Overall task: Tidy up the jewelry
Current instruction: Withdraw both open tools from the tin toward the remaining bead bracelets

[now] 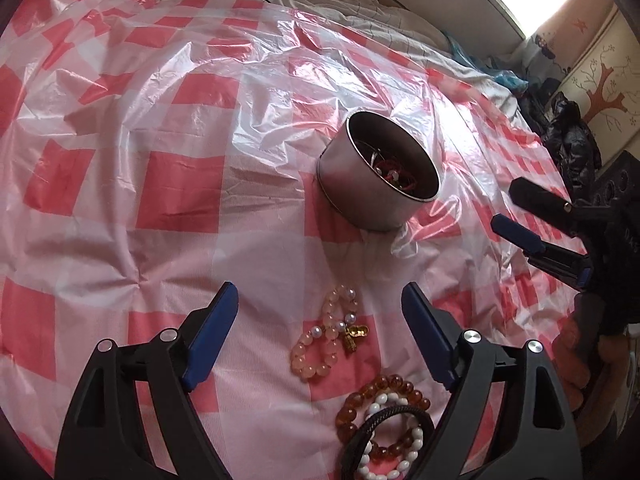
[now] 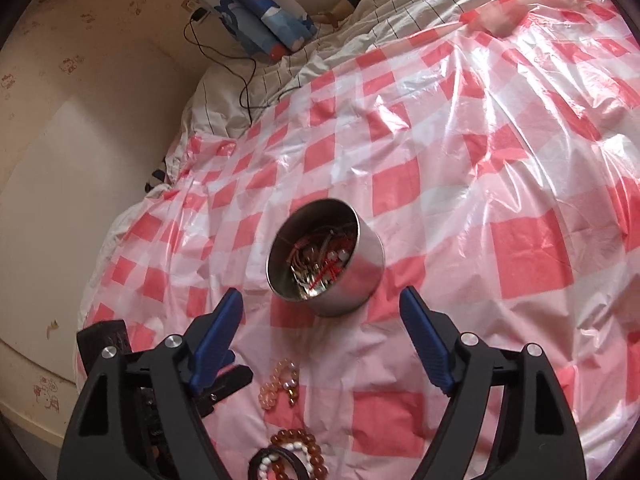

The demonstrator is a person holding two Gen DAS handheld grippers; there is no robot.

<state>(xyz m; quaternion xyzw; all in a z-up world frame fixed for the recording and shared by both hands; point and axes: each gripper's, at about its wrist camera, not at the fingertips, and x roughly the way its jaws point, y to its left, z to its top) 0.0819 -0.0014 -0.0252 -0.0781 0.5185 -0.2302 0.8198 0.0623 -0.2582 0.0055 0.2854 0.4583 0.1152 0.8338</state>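
A round metal tin (image 1: 378, 172) (image 2: 326, 258) stands on the red-and-white checked plastic sheet (image 1: 180, 188) (image 2: 516, 248) and holds several pieces of jewelry. A pale pink bead bracelet with pearls and a gold charm (image 1: 328, 338) (image 2: 278, 386) lies in front of it. Nearer me lie an amber bead bracelet (image 1: 360, 404) (image 2: 304, 442), a white bead bracelet (image 1: 394, 456) and a black cord (image 1: 384, 420). My left gripper (image 1: 320, 308) is open and empty above the pink bracelet. My right gripper (image 2: 322, 312) (image 1: 516, 208) is open and empty, just short of the tin.
The sheet covers a bed with rumpled white bedding (image 2: 360, 20). A wall (image 2: 80, 140) and a black cable (image 2: 224, 52) are at the left in the right wrist view. Dark clothes (image 1: 572, 136) lie at the bed's right side.
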